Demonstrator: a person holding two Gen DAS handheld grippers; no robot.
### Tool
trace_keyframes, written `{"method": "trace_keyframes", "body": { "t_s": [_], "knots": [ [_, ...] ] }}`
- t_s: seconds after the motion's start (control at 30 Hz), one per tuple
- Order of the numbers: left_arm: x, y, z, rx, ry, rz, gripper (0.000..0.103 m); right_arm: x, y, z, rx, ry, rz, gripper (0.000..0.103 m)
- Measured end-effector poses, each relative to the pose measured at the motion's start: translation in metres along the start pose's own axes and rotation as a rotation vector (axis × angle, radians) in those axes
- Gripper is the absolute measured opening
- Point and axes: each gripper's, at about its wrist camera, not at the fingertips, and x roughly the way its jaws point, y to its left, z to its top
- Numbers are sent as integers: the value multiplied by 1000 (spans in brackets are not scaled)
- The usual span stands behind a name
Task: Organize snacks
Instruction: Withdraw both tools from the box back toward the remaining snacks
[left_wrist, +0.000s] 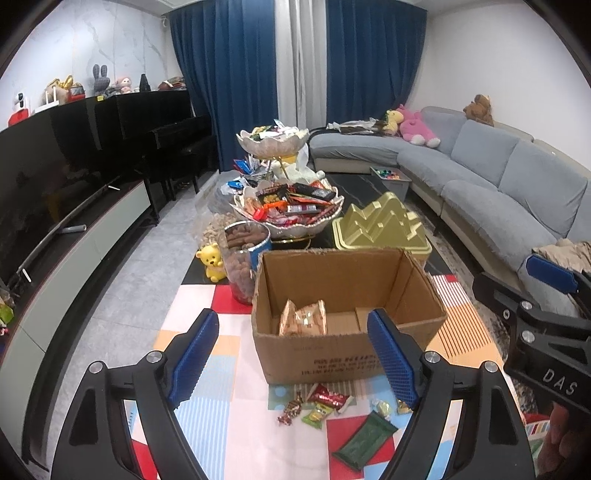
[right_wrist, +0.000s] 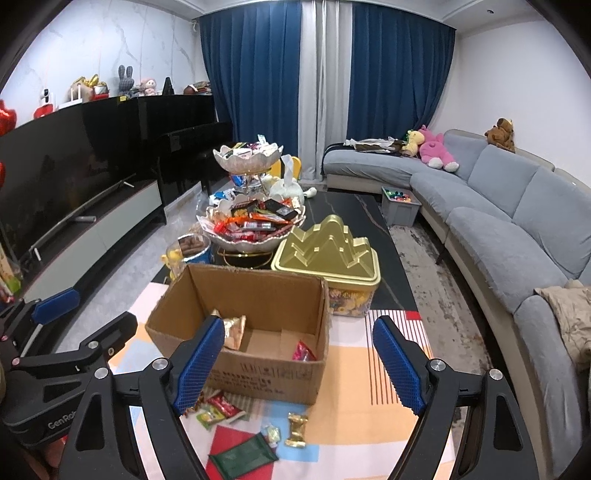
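Green packet (right_wrist: 242, 455) nearest, loose sweets beside cardboard box (right_wrist: 258, 373); both grippers' fingers (left_wrist: 194, 360) apart, empty. Best: approach low, pinch packet edge.

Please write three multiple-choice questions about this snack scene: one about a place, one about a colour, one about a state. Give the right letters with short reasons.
1. Where does the dark green packet lie?
A. inside the cardboard box
B. on the mat in front of the cardboard box
C. in the tiered bowl

2. What colour is the mountain-shaped lid?
A. gold
B. red
C. white

3. How does the cardboard box stand?
A. taped shut
B. tipped on its side
C. upright and open on top

Answers:
1 B: the packet rests on the patterned mat, nearer the camera than the box.
2 A: the lid is gold all over.
3 C: snack packets show through its open top.
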Motion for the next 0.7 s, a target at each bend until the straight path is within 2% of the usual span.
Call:
{"method": "trace_keyframes", "body": {
  "t_s": [0.7],
  "knots": [
    [5, -18, -60, 97, 35, -79, 83, 7, -5, -49, -18, 75, -9, 83]
  ]
}}
